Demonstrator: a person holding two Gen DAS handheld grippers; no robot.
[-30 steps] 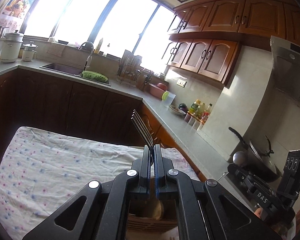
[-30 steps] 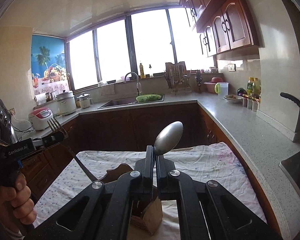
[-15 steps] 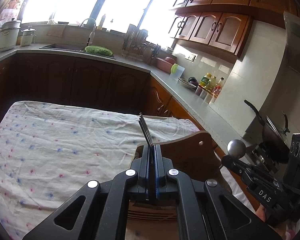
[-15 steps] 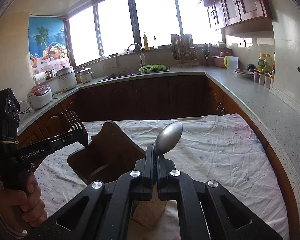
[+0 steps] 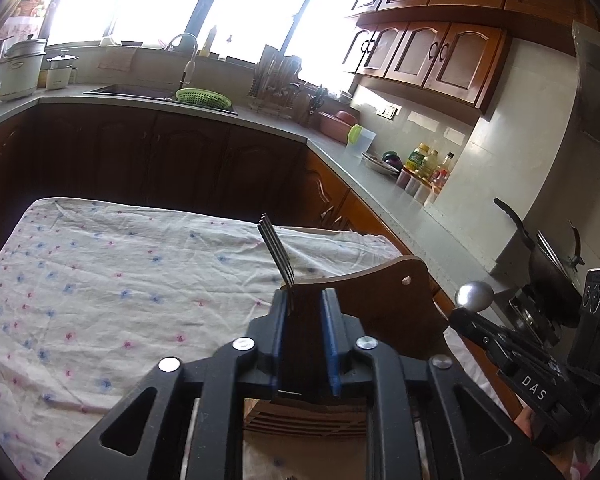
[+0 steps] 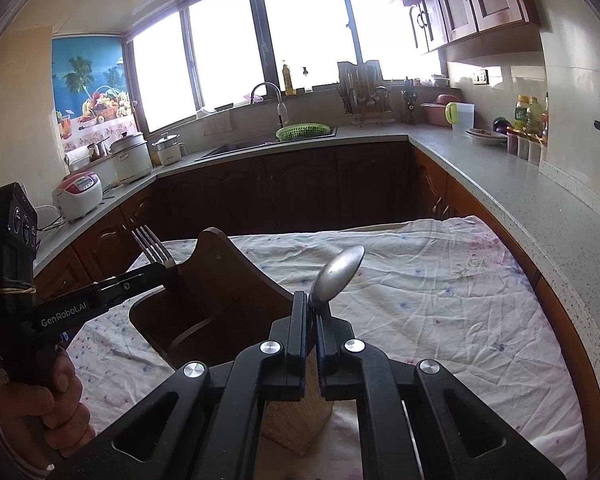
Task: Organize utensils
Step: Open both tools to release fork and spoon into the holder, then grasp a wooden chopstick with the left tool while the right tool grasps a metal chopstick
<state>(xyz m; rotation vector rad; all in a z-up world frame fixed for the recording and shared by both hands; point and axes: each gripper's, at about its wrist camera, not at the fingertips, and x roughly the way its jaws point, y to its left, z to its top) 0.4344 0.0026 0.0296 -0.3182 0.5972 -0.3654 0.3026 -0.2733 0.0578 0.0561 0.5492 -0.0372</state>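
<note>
My left gripper stands open over the dark wooden utensil holder. A metal fork leans tines up against its left finger, loose between the jaws. The fork and the left gripper also show in the right wrist view, at the holder's left rim. My right gripper holds a metal spoon by the neck, bowl up, above a woven compartment. The jaws show a narrow gap. The spoon bowl shows in the left wrist view.
The holder stands on a table under a white flowered cloth. A grey countertop runs along the right with bottles and a plate. A sink with a green basket lies far back. Rice cookers stand at left.
My left gripper has opened, and the fork now leans loose on its left finger. Both grippers dropped toward the holder. The right gripper's jaws parted slightly around the spoon.
</note>
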